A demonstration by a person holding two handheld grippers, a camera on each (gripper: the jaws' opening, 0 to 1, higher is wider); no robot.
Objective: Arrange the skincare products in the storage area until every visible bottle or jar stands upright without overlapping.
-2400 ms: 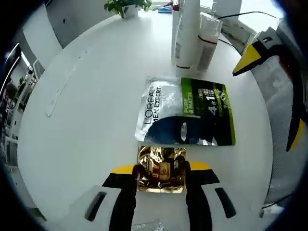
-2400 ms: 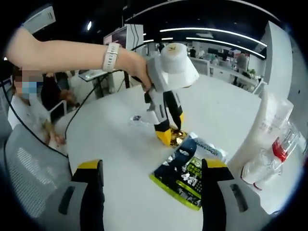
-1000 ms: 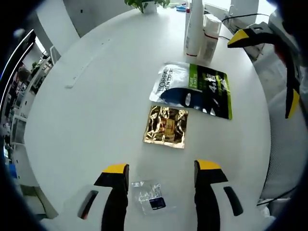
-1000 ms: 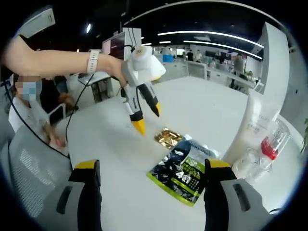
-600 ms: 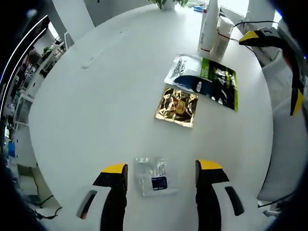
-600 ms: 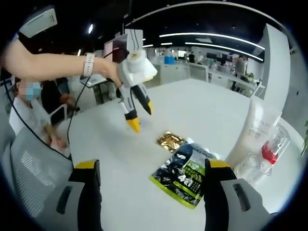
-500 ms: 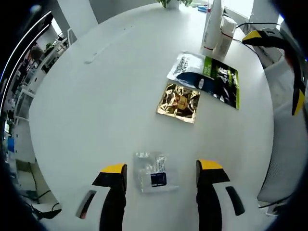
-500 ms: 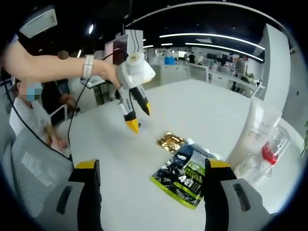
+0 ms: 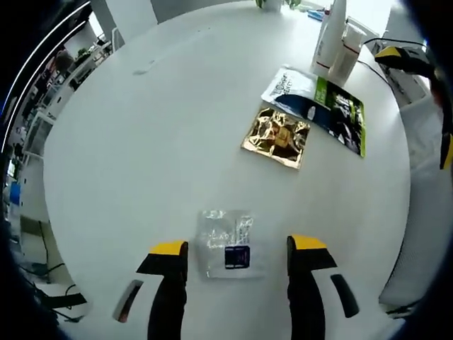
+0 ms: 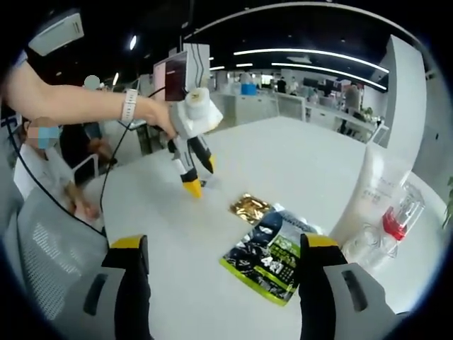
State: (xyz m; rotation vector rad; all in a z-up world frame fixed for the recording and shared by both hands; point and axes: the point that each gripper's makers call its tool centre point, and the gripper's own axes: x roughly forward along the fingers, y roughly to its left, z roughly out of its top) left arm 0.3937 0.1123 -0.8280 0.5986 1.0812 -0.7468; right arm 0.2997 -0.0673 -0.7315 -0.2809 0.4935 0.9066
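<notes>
My left gripper (image 9: pixel 237 246) is open above the white round table (image 9: pixel 134 163), its yellow-tipped jaws on either side of a small clear sachet (image 9: pixel 226 251) that lies flat. Farther off lie a gold foil sachet (image 9: pixel 277 137) and a black-and-green sachet (image 9: pixel 318 110). Behind them a tall white tube (image 9: pixel 333 39) and a clear bottle with a red band (image 9: pixel 350 57) stand upright. In the right gripper view my right gripper (image 10: pixel 224 242) is open and empty, with the left gripper (image 10: pixel 200 177) hanging over the table, the gold sachet (image 10: pixel 251 207), the black-and-green sachet (image 10: pixel 272 258), the tube (image 10: pixel 375 191) and the bottle (image 10: pixel 396 219).
The right gripper (image 9: pixel 419 103) shows at the right edge of the left gripper view, beyond the table's rim. A person (image 10: pixel 49 163) sits at the table's far left side. A green plant (image 9: pixel 272 3) stands at the table's far edge.
My left gripper has let go of the gold sachet, opened and drawn back along the table; its jaws now flank the small clear sachet. The right gripper has stayed put.
</notes>
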